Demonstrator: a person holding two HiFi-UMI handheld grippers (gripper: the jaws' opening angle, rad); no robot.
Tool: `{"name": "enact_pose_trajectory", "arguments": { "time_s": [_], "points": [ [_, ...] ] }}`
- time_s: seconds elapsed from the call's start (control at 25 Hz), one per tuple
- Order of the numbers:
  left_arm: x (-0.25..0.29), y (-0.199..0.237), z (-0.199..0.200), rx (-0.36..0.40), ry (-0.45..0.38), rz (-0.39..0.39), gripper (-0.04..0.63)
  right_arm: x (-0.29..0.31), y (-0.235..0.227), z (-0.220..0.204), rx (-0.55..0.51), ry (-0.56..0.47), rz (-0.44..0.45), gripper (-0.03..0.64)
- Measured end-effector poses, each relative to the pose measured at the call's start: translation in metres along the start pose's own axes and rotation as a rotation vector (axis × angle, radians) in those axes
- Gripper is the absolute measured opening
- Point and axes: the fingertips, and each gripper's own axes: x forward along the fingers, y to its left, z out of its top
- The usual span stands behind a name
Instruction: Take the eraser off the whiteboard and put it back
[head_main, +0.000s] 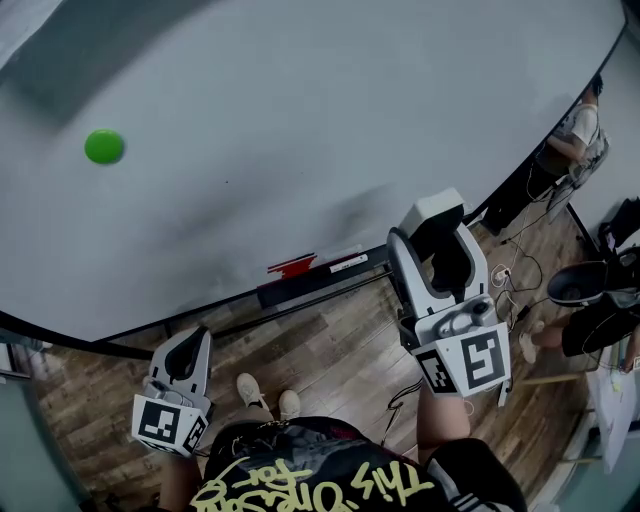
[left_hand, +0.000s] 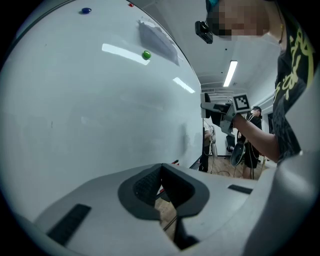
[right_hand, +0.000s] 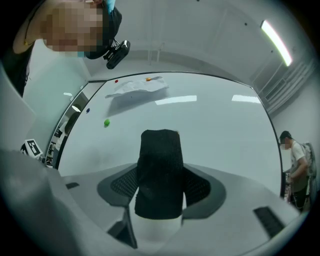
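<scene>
R tongs (right_hand: 159, 196) clamped on eraser (right_hand: 160, 162) nr whiteboard (right_hand: 220, 130), L tongs (left_hand: 161, 176) closed, empty

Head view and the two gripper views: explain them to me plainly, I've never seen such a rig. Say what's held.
A person stands at a whiteboard holding a hand-operated two-jaw tool in each hand. The head view looks down from a camera on their head; each gripper view looks along one tool's jaws. The right gripper is clamped on a black-faced eraser. The left gripper is shut and empty. A green magnet sits on the board.
</scene>
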Motion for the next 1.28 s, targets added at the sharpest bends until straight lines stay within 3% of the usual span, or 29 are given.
{"name": "enact_pose_trajectory", "arguments": {
  "time_s": [0.6,1.28],
  "points": [
    [0.005,-0.007,0.005,0.014,-0.012,-0.009,0.008,-0.034,0.007,0.004,0.038,0.0,0.011,0.256],
    [0.001,0.004,0.004,0.001,-0.019,0.023,0.008,-0.005,0.011,0.009,0.016,-0.027,0.034,0.256]
  ]
}}
